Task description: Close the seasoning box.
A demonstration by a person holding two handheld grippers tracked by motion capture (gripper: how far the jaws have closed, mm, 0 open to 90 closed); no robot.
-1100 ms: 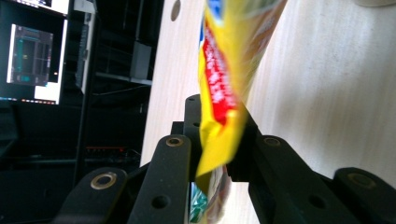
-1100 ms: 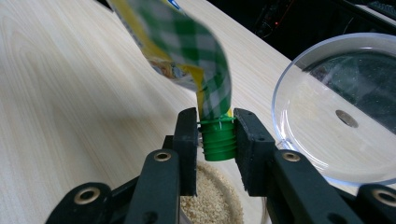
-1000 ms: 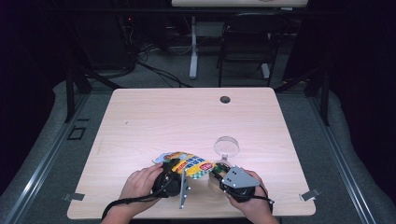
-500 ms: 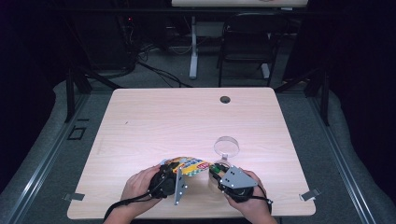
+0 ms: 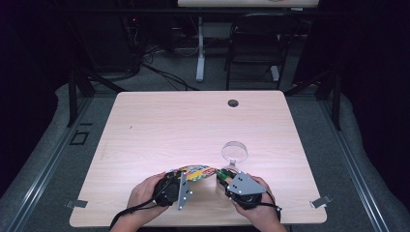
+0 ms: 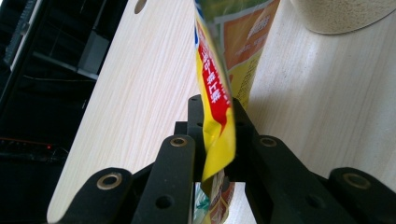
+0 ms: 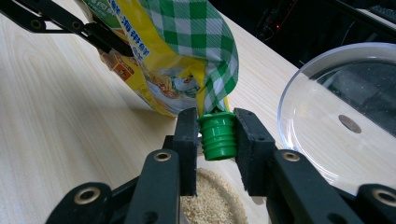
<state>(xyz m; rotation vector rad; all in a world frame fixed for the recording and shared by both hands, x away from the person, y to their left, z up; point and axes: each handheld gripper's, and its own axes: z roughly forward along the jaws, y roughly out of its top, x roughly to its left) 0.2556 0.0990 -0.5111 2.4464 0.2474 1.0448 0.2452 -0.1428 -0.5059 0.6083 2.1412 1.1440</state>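
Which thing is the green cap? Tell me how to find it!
Look at the near edge of the wooden table, where two grippers hold a colourful pouch between them. Follow its green-checked corner down to the right gripper: the green cap sits squeezed between its black jaws. It is the one plain green, ridged plastic piece.

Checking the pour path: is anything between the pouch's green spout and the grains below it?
Nothing visible. The green spout, gripped by the right gripper, points straight at the grains below.
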